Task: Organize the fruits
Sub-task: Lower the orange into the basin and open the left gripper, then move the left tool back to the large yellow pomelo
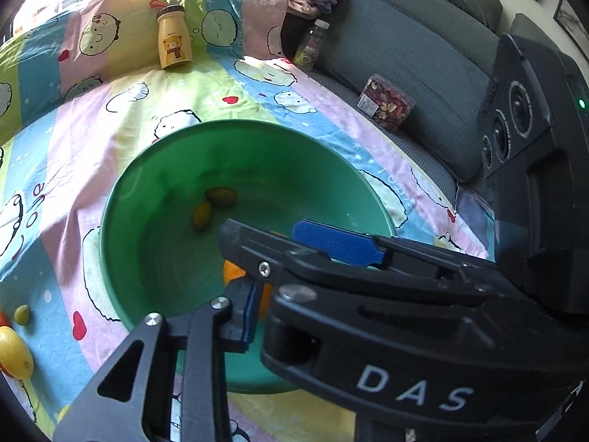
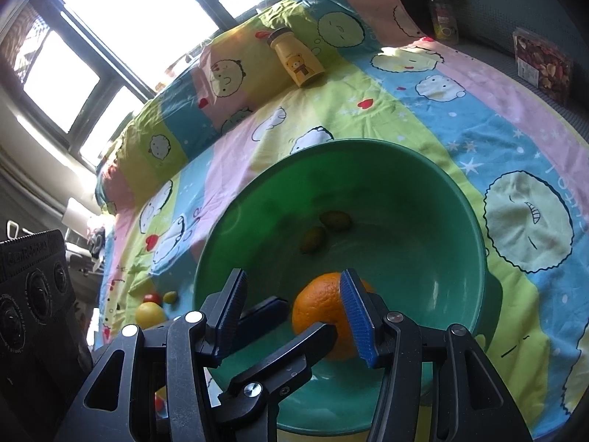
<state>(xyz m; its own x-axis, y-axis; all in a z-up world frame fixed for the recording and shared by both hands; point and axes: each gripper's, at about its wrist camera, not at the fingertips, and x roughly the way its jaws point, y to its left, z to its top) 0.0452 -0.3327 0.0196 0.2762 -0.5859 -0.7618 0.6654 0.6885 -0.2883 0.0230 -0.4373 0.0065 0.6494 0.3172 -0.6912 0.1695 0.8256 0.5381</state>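
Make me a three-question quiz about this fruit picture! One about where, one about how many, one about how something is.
1. Where is the orange? A in the green bowl; B on the sofa; C on the blanket.
2. How many small greenish fruits lie in the bowl? A one; B two; C four.
3. The yellow bear bottle has its cap: A on; B off; C broken.
Answers: 1 A, green wall surrounds it; 2 B, two lie side by side; 3 A, the brown cap tops the bottle.
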